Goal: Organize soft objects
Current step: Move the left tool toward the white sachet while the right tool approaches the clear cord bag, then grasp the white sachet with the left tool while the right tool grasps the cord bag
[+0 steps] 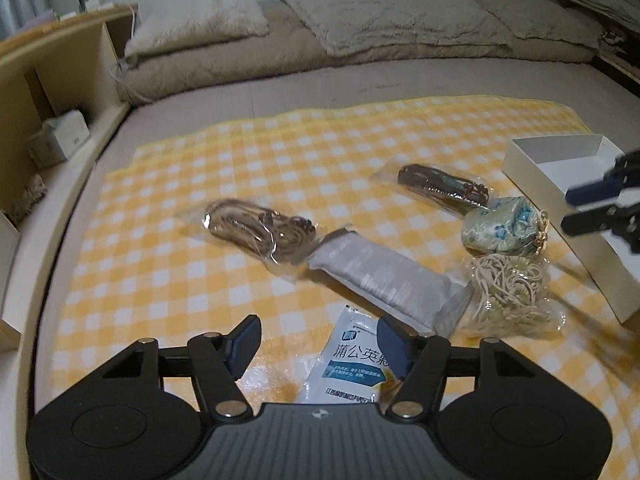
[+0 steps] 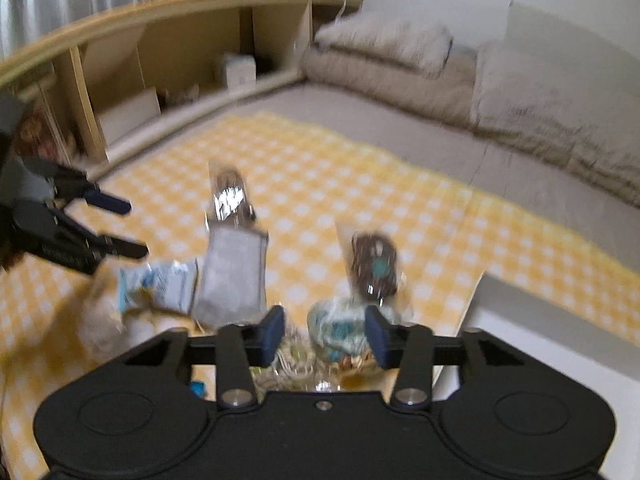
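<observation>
Soft objects lie in a loose cluster on a yellow checked blanket point(image 1: 248, 152) spread over a bed point(image 1: 360, 80). Nearest the left tool point(image 1: 318, 344) is a white sachet with printed characters point(image 1: 352, 356), lying flat on the blanket and running under the tool's right finger; the jaws stand partly apart and the pads press on nothing. Just beyond the sachet lies a long grey foil pack point(image 1: 384, 280), set at a slant, with one end touching a clear bag of brownish cord point(image 1: 260, 228) further left.

To the right of the grey pack sits a clear bag of cream string point(image 1: 508, 288), and just behind that a small green floral pouch point(image 1: 498, 228) with a gold clasp. In the right wrist view the right tool point(image 2: 326, 332) hangs over this pouch point(image 2: 340, 328) with its jaws fairly narrow; the view is blurred, and whether the pads touch the pouch I cannot tell. Behind the pouch is a clear bag of dark beads point(image 1: 440, 184).

At the right edge of the blanket stands an open white box point(image 1: 560, 184). Further back, beige pillows point(image 1: 392, 12) lie along the head of the bed, and a wooden shelf point(image 1: 52, 64) runs along the left side.
</observation>
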`<state>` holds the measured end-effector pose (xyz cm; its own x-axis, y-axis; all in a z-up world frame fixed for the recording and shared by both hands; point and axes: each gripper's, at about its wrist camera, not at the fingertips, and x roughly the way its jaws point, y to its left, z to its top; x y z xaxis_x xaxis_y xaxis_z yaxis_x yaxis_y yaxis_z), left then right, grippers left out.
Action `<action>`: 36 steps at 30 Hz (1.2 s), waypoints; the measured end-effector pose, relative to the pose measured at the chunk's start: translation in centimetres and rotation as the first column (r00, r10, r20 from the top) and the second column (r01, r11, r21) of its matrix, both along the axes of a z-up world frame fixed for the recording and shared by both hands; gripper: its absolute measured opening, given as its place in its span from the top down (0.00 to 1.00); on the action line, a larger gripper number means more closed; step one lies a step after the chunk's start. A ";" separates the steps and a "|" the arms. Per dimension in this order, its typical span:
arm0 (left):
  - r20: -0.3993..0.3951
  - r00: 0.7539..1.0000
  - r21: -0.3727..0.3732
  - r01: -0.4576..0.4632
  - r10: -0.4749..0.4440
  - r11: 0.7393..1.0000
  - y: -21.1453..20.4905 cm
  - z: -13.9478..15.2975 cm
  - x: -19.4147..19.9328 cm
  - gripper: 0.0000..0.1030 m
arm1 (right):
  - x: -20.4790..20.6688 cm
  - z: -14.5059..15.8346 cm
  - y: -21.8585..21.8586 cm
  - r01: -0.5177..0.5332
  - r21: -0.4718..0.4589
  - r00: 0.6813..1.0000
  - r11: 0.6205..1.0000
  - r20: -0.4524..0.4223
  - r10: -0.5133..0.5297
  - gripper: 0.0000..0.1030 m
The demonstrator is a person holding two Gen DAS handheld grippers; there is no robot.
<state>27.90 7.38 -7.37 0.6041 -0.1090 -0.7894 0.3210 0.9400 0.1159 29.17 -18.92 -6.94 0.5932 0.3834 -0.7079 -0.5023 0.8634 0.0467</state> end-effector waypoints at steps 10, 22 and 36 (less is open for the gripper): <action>-0.078 0.997 -0.011 -0.006 0.005 1.000 0.8 -2.2 0.9 0.40 | 2.6 -4.0 0.9 0.012 0.021 0.993 1.000 -0.116 -0.010 0.68; -0.113 0.992 -0.063 0.045 -0.052 0.997 0.6 -2.9 0.3 0.39 | 3.6 -6.0 2.2 0.002 0.104 0.979 0.995 -0.205 0.020 0.66; -0.114 0.988 0.038 0.113 -0.108 0.993 -0.5 -3.9 0.3 0.38 | 1.4 -5.2 3.8 -0.153 0.090 0.940 0.984 -0.295 0.174 0.56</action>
<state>28.23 6.85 -11.24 0.4979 -0.1332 -0.8569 0.4355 0.8929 0.1142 30.54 -15.08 -12.13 0.2818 0.5082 -0.8138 -0.5901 0.7606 0.2707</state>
